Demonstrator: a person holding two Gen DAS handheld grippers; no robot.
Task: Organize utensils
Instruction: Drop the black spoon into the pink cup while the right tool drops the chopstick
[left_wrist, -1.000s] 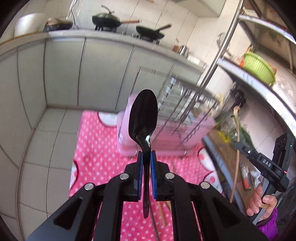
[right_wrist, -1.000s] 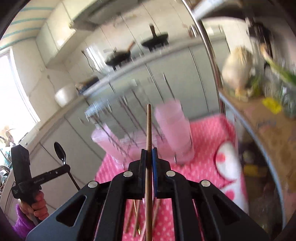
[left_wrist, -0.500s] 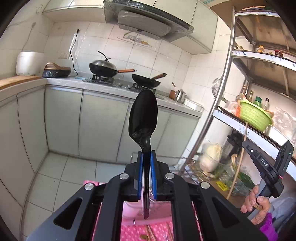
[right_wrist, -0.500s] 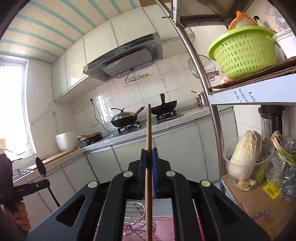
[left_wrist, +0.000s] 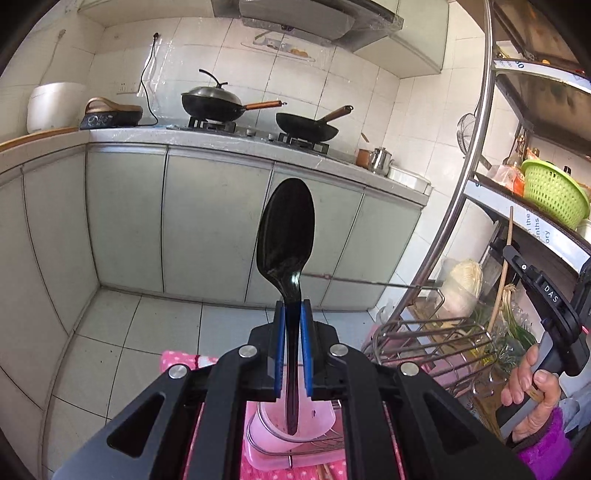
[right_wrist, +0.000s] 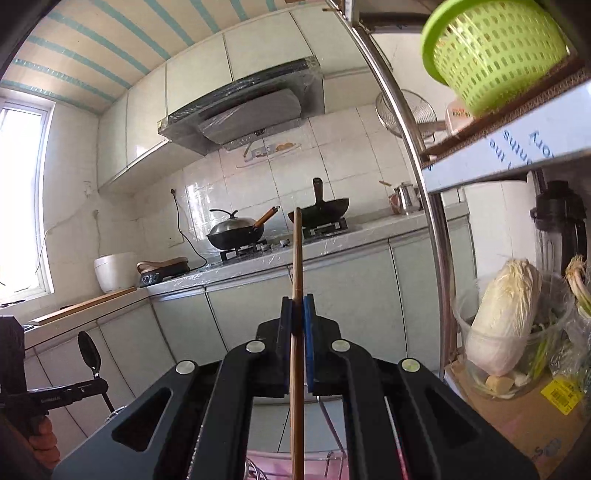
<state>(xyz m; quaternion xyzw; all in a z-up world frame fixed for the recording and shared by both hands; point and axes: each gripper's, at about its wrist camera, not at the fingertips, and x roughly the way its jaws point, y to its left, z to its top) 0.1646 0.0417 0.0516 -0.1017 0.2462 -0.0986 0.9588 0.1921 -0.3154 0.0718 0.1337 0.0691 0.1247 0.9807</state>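
Spoon (left_wrist: 286, 236), one and black, stands bowl-up with its neck clamped between the blue pads of the left tool (left_wrist: 291, 347); its handle tip hangs over one pink cup (left_wrist: 295, 424) at 6 o'clock. One wooden chopstick (right_wrist: 297, 280) is pinched upright in the right tool (right_wrist: 297, 339). Two black pans sit at 12 o'clock: wok (left_wrist: 212, 103) and frying pan (left_wrist: 306, 127). One green basket (left_wrist: 554, 192) sits on the shelf at 3 o'clock.

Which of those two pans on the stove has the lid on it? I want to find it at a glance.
Look at the grey worktop along the tiled wall, below the hood. On the stove sit two dark pans; the lidded wok is the one nearer the white rice cooker, with a looped knob on top.
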